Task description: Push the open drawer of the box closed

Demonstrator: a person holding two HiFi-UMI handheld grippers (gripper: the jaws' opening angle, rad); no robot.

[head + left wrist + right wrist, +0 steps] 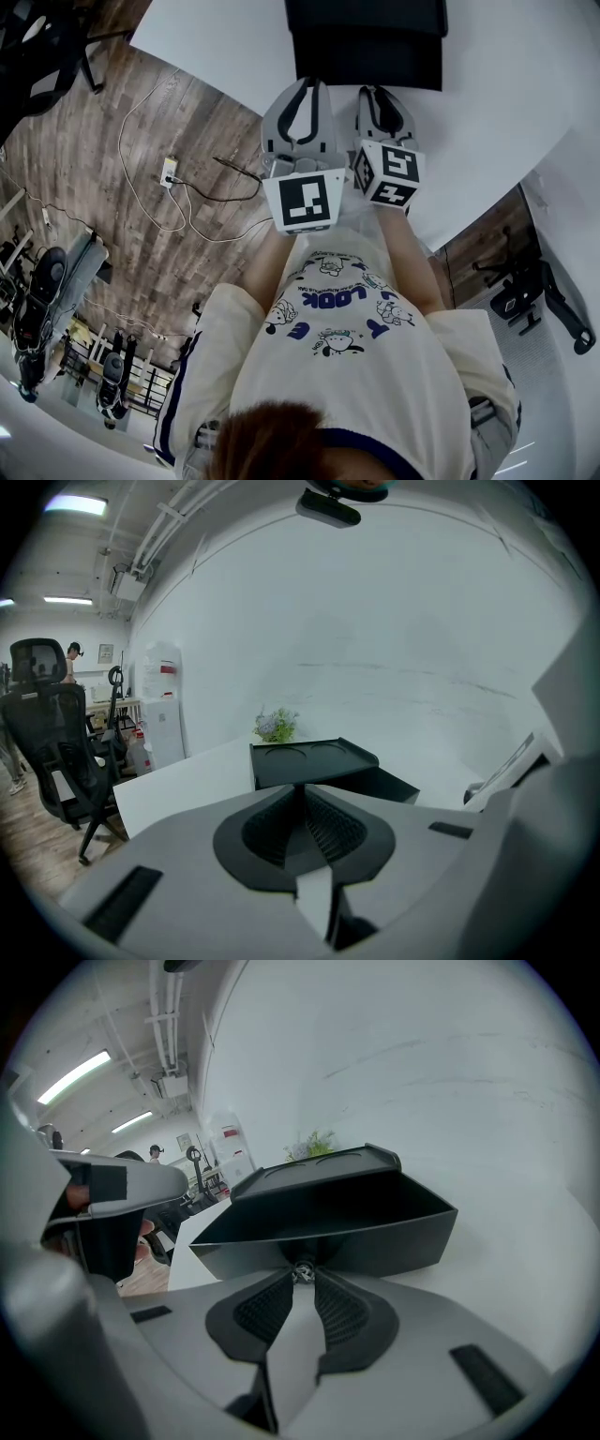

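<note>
a: where is the box (pixel 366 17) sitting?

b: it's sitting on the white table (pixel 525 112), at the top centre of the head view. its drawer (pixel 367 64) is sticking out, pointing down the frame toward the person, with its long side running left to right.

a: and the right gripper (pixel 302 1278)?

b: it's pointing straight at the drawer front, just below it in the head view. in its own view the drawer is filling the middle of the frame, open top showing. the jaws are pinching a small shiny knob (pixel 302 1270) on that front.

a: what about the left gripper (pixel 302 789)?

b: its jaws are pressing together with nothing between them. it's hovering just left of the right one, aiming at the box's left part. in its own view the box is lying just past the tips at centre frame, with the drawer jutting out to the right. i'm not seeing whether the tips are touching anything.
</note>
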